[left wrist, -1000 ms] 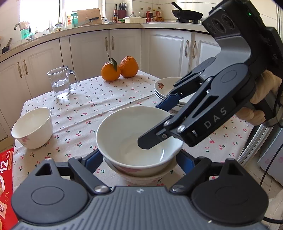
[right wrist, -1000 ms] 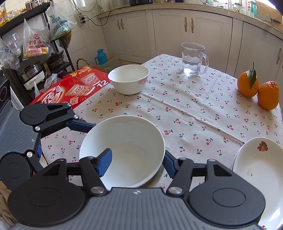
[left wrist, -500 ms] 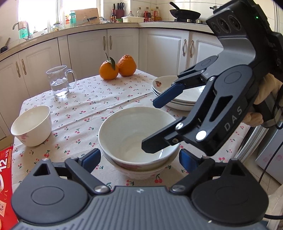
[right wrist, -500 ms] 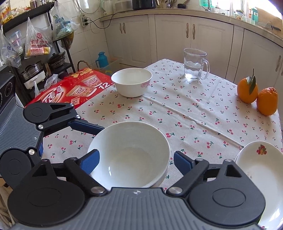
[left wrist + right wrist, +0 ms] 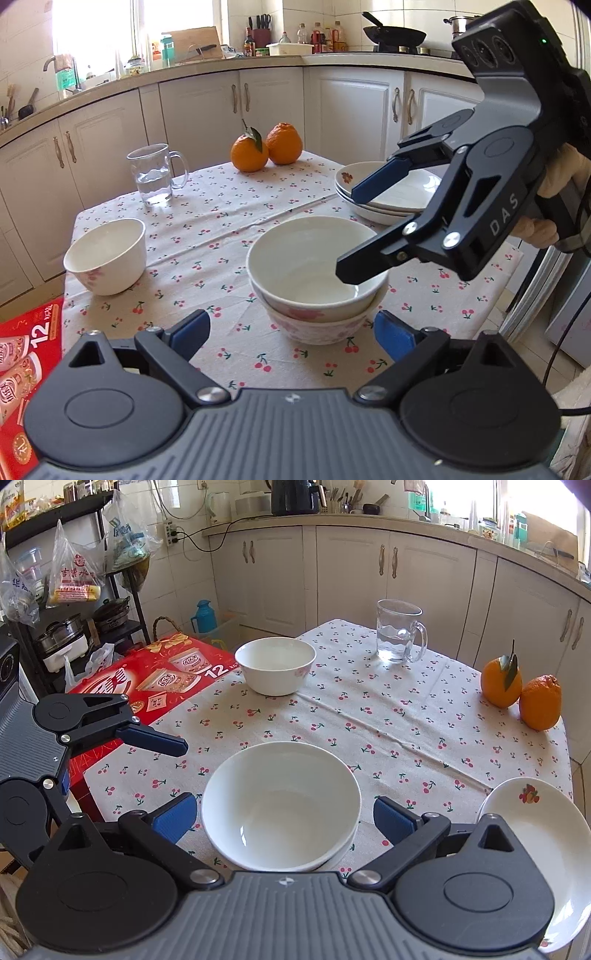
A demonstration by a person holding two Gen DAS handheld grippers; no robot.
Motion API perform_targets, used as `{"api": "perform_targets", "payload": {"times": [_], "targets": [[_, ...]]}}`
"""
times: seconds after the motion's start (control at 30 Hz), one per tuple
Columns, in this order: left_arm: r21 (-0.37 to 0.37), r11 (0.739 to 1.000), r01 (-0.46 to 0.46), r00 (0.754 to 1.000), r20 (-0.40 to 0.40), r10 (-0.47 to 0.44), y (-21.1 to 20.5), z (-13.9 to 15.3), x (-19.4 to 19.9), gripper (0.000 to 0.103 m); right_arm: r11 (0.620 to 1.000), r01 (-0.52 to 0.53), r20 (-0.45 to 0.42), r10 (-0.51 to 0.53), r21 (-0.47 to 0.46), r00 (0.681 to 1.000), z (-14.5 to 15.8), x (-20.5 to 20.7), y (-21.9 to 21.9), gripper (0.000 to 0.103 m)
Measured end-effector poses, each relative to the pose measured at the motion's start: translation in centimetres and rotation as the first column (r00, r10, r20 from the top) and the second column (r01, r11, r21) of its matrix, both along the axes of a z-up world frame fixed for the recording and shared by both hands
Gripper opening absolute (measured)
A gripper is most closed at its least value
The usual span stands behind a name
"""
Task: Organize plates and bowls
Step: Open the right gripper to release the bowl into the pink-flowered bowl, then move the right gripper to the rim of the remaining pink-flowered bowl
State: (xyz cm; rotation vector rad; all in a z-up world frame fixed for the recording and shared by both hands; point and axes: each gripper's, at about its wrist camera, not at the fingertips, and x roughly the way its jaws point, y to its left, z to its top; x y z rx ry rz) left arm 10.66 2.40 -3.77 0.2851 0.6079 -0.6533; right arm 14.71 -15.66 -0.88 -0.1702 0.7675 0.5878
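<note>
Both tongs are backing off w/ jaws spread, gripping nothing: right gripper has just let go, left gripper too. Nested bowls are sitting btwn their tips, stack done. Lone bowl is waiting well ahead; plates already piled.

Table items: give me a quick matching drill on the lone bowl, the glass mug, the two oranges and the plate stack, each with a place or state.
Things:
1. lone bowl
2. glass mug
3. oranges
4. plate stack
5. stacked bowls

Descriptions:
A. holds a little water
B. touching each other at the far edge of the table
C. nested, between the open left gripper fingers
D. alone, near the red box
E. fruit print on the rim

Pairs: 1-D, 2-A, 3-B, 4-E, 5-C
</note>
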Motion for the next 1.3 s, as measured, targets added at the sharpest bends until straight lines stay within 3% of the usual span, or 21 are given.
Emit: {"api": "perform_targets", "payload": {"times": [0.4,0.6,1.03,1.3], "targets": [[0.026,0.989,-0.148,0.988,0.054,0.147,6.1,0.1,4.0,0.096,0.995,-0.064,0.033,0.066,-0.072,0.997,1.4,1.9,4.5,0.103],[0.033,0.983,-0.179,0.982,0.068,0.176,8.1,-0.2,7.3,0.096,0.992,-0.100,0.022,0.102,-0.083,0.995,1.5,4.4,6.4,0.103],[-0.006,0.977,-0.213,0.977,0.015,0.214,9.5,-2.7,15.3,0.096,0.978,-0.177,-0.037,0.173,-0.108,0.984,1.5,13.2,9.5,0.103],[-0.015,0.979,-0.203,0.979,0.026,0.203,9.2,-3.4,17.3,0.095,0.977,-0.207,-0.111,0.200,-0.057,0.974,0.3,18.9,10.8,0.102]]}}
